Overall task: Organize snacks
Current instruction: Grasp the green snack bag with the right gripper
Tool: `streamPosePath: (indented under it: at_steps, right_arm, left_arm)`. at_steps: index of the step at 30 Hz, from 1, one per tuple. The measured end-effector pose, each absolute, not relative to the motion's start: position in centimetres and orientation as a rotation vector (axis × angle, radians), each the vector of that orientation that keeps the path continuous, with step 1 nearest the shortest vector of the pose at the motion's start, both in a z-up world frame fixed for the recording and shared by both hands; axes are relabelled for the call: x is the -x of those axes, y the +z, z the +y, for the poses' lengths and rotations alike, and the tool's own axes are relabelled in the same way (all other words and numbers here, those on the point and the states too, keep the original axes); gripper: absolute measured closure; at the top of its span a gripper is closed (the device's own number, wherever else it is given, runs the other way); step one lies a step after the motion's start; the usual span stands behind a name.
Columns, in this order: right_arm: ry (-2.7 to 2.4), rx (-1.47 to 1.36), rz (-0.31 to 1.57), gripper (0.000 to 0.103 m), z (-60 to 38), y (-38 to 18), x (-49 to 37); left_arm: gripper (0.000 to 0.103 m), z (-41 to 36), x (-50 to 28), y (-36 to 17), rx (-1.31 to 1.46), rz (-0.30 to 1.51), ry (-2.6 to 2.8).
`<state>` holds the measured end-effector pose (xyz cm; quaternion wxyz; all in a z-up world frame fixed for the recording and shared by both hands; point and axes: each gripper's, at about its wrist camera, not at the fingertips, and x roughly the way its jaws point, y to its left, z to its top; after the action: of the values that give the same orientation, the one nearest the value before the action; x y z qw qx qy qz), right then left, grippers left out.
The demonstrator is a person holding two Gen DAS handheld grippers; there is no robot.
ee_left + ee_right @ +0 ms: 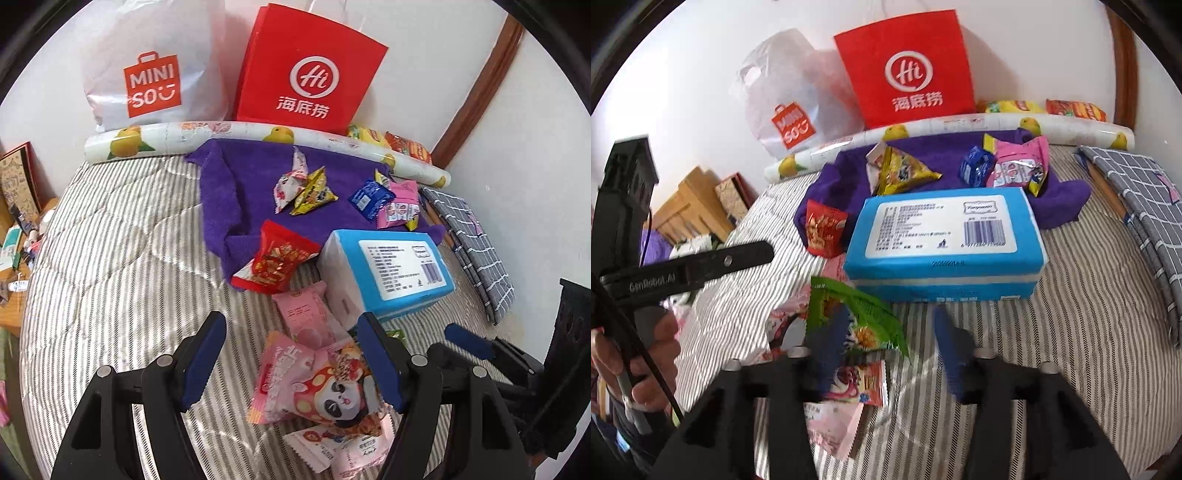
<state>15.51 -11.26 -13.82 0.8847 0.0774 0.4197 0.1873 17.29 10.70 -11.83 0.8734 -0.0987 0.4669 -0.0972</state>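
My left gripper stands open over a heap of snack packets on the striped bedding. A pink panda packet lies between its blue fingers, clear of the left pad. Another pink packet lies just beyond it. My right gripper is open too. A green packet sits by its left finger, above a red-and-pink packet, with a gap to the right finger. More snacks rest on a purple towel: a red packet, yellow triangular packets, a blue packet.
A blue tissue pack lies ahead of both grippers. A red paper bag and a white plastic bag lean on the wall behind a fruit-print roll. A grey checked cloth lies at right, wooden furniture at left.
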Motion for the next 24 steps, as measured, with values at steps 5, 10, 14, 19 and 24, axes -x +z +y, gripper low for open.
streamPosePath:
  at_steps: [5, 10, 14, 19, 24]
  right_arm:
    - [0.406, -0.186, 0.896, 0.046, -10.7, -14.0, -16.1]
    - [0.416, -0.165, 0.918, 0.037, -9.5, -14.6, -16.5]
    - [0.445, -0.153, 0.963, 0.028, -7.9, -16.0, -16.9]
    - [0.468, -0.126, 0.993, 0.027, -6.4, -18.0, -17.4]
    - [0.464, -0.115, 0.986, 0.046, -7.1, -18.5, -17.0]
  left_arm:
    - [0.031, 11.6, -17.2, -12.1, 0.209, 0.986, -0.168]
    - [0.031, 12.2, -17.0, -12.3, 0.215, 0.989, -0.154]
    - [0.031, 12.6, -16.8, -12.4, 0.219, 0.992, -0.144]
    - [0.031, 12.8, -16.6, -12.7, 0.229, 1.004, -0.128]
    - [0.031, 12.8, -16.3, -13.1, 0.228, 1.009, -0.119]
